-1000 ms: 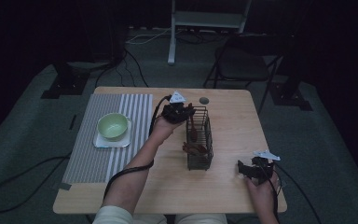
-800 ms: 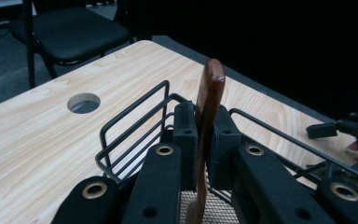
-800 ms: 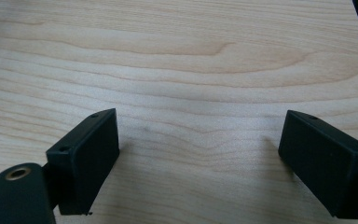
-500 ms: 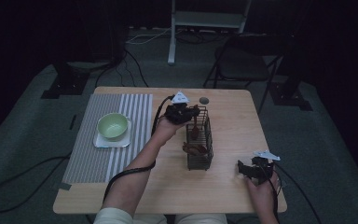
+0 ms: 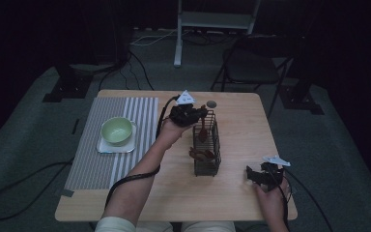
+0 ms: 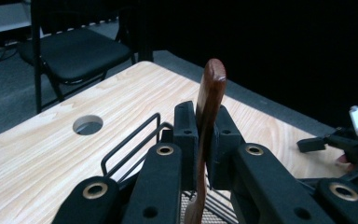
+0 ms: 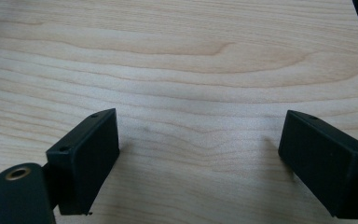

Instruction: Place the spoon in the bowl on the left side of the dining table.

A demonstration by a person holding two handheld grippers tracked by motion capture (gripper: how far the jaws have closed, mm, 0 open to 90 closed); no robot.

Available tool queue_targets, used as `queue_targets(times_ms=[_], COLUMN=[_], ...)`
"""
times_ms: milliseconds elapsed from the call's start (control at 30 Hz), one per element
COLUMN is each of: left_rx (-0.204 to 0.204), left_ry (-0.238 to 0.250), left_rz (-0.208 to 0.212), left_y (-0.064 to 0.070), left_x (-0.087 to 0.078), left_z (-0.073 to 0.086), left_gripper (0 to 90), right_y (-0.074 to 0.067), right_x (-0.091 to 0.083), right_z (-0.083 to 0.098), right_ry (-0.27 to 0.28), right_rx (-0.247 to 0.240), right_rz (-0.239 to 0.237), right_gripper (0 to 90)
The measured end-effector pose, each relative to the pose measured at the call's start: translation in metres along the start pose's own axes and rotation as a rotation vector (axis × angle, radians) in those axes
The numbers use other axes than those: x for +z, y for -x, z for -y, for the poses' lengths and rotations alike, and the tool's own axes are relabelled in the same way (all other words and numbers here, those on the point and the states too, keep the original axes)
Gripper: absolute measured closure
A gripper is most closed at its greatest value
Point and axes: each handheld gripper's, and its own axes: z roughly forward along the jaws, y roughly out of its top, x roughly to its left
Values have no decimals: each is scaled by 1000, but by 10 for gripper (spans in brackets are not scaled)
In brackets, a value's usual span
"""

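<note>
My left gripper (image 5: 199, 115) hovers over the far end of a black wire basket (image 5: 217, 140) in the middle of the table. It is shut on the handle of a brown wooden utensil (image 6: 212, 88), which stands upright between the pads (image 6: 186, 135). The utensil's lower part (image 5: 203, 131) hangs inside the basket. Another brown wooden piece (image 5: 202, 154) lies lower in the basket. My right gripper (image 5: 251, 175) rests near the table's front right corner. Its jaws stand wide open over bare wood (image 7: 200, 154), nothing between them.
A green bowl (image 5: 117, 129) sits on a white plate (image 5: 128, 146) on a striped mat (image 5: 92, 164) at the left. A round hole (image 5: 211, 104) marks the tabletop's far edge. A folding chair (image 5: 249, 67) stands beyond the table.
My left gripper has risen slightly with the wooden utensil held in it, above the basket. The right gripper has stayed where it was.
</note>
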Motion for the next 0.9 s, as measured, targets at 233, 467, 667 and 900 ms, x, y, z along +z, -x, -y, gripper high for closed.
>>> queue_targets(times_ms=[233,467,667,900], left_rx=[-7,1,-7,11], left_ry=[50,66,88,101], left_rz=[3,2,6,-9], left_y=[-1,4,4,6], left_x=[-14,-20,-29,-39], left_z=[-12,-21,-26,-35], left_gripper=[843,843,842,842], right_y=[0,0,0,0], right_x=[0,0,0,0], right_z=[0,0,0,0], right_ry=[0,0,0,1], right_rx=[0,-1,-1,-1], right_rz=[0,0,0,0], right_gripper=[115,115,115,115])
